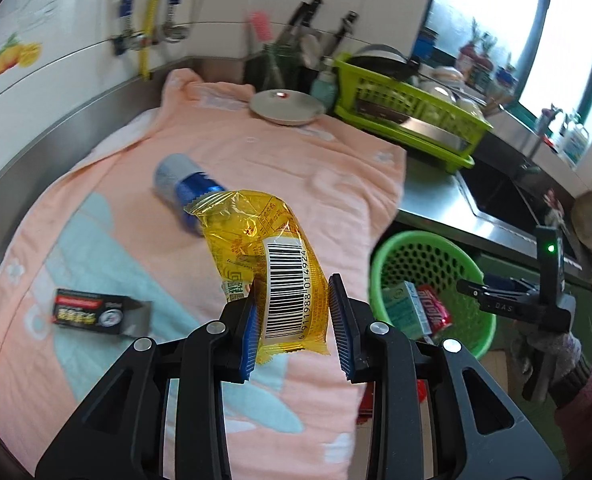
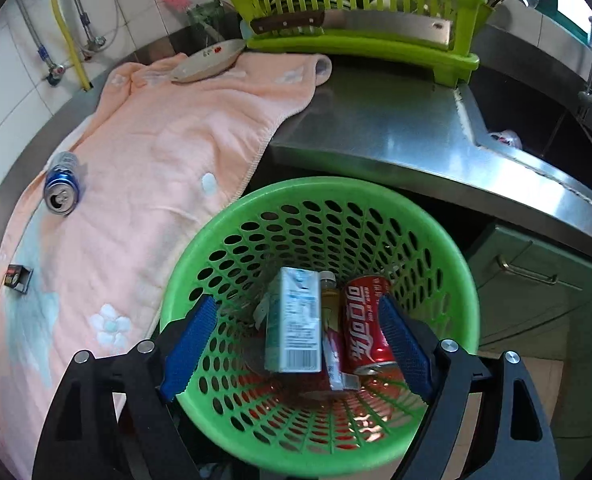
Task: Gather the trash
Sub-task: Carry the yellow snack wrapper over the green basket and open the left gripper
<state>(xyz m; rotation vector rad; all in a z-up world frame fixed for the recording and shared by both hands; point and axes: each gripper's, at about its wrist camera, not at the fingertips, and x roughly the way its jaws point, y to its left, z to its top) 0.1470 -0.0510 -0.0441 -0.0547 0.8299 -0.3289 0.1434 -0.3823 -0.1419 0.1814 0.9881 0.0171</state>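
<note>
Above the pink towel [image 1: 255,152], a yellow wrapper [image 1: 271,264] is held pinched in the left gripper [image 1: 291,320], angled downward. Over the green basket [image 2: 296,192], the right gripper [image 2: 296,340] is held spread and empty; a red can [image 2: 366,324] and carton [image 2: 296,320] are seen inside. A blue can [image 1: 187,188] and black box [image 1: 99,312] are left on the towel.

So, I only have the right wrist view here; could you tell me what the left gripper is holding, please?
Observer: The left gripper is shut on a yellow wrapper with a barcode.
Operator: Is it over the basket yet?
Observer: No, over the towel; the basket is to its right.
Operator: And that small dark thing on the towel?
Observer: A black box with a red band.
</note>
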